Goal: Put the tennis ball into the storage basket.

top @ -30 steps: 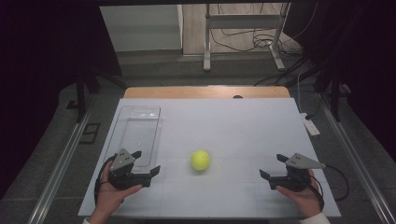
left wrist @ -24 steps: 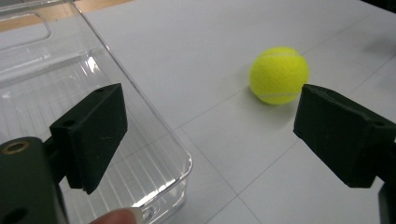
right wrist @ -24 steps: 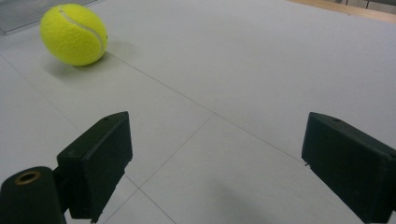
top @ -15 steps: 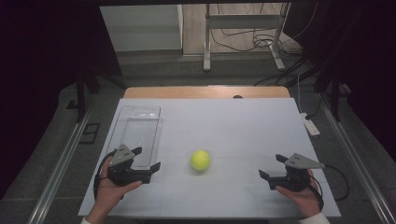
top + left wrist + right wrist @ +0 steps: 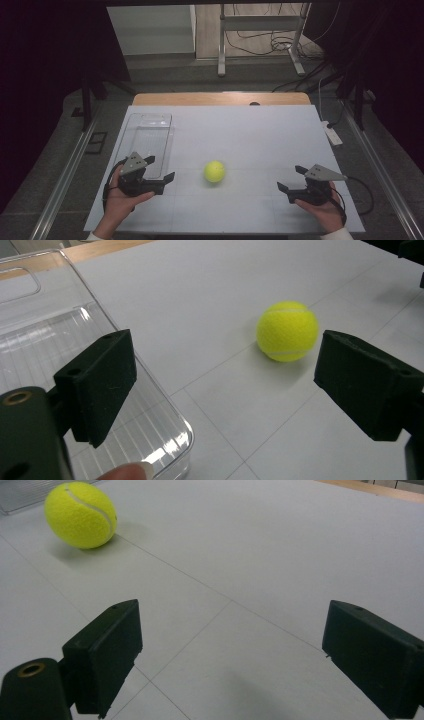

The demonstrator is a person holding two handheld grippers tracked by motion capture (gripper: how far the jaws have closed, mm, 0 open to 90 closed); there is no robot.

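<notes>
— What colour is the ball (image 5: 214, 171)?
— Bright yellow-green, with a pale curved seam.
— And the rest?
— White tabletop (image 5: 250, 130) with thin grey grid lines, a clear ribbed tray (image 5: 150, 135), black tools.

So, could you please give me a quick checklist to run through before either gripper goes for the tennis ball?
1. Left gripper jaws open, nothing between them: ok.
2. Right gripper jaws open and empty: ok.
3. Tennis ball lying free on the table, touching neither gripper: ok.
4. Ball in front of the left gripper's jaws, path to it clear in the left gripper view: ok.
5. Clear plastic tray empty and ready to take the ball: ok.
6. Left gripper clear of the tray's near rim: cannot tell; they overlap in the high view.
</notes>
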